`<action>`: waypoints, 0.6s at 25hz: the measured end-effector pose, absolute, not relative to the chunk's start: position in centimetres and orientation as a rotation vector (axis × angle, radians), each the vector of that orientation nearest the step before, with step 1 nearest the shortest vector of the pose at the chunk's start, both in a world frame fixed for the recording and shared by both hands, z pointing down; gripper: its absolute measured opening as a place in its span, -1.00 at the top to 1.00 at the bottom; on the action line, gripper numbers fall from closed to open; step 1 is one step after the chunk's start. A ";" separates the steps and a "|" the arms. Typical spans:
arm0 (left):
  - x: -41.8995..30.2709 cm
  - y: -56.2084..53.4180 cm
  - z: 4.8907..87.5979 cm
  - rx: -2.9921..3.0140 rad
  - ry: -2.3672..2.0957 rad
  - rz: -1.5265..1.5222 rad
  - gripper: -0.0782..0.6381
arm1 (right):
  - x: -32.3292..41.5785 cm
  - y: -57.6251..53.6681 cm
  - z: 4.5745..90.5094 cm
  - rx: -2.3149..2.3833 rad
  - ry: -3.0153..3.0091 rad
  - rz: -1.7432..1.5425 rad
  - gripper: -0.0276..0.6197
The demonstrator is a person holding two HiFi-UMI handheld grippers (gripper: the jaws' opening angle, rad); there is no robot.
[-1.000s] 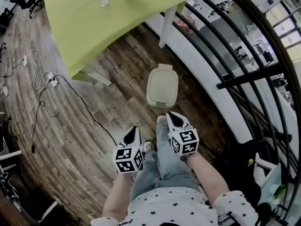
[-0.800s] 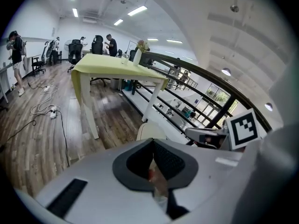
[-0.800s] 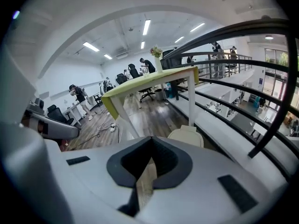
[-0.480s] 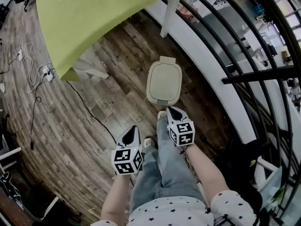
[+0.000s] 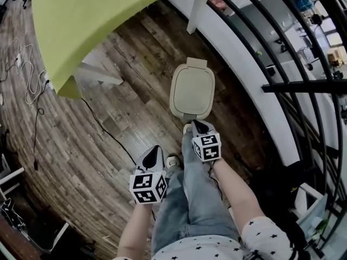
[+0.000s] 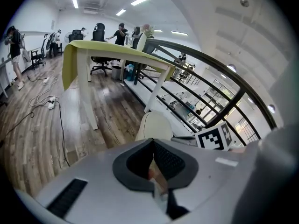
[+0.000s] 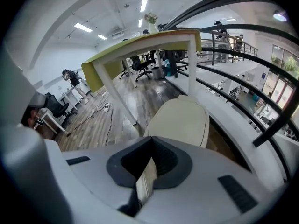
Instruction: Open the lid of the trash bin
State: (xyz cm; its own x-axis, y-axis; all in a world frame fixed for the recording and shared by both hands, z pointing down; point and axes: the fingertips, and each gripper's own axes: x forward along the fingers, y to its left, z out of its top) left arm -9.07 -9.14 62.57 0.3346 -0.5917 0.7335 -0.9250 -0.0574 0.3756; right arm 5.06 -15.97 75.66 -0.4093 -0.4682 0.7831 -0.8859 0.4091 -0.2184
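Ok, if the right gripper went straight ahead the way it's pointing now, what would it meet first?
Most likely the closed trash bin lid, directly beyond the shut right gripper; nothing shows between them, though depth is unclear.

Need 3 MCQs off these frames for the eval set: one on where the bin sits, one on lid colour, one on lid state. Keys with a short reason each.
1. Where is the trash bin relative to the right hand-held gripper?
A. gripped between its jaws
B. on the floor just ahead of its tip
C. off to its far left

2. What colour is the lid?
A. black
B. red
C. cream

3. What state is the lid in?
A. shut flat on the bin
B. swung fully up
C. taken off and lying beside the bin

Key:
1 B: in the head view the bin stands on the floor right past the gripper's tip, with nothing between the jaws.
2 C: the lid shows pale cream in the head view and the right gripper view.
3 A: the lid covers the bin's whole top, with no opening in sight.
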 end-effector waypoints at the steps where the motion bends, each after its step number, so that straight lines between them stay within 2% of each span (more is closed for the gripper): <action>1: -9.1 -9.2 62.9 1.747 -1.358 0.493 0.75 | 5.0 -16.0 76.4 1.138 -2.026 0.848 0.94; 15: -9.4 -10.4 68.5 1.688 -1.348 0.487 0.75 | 5.0 -16.0 85.2 1.059 -1.939 0.862 0.94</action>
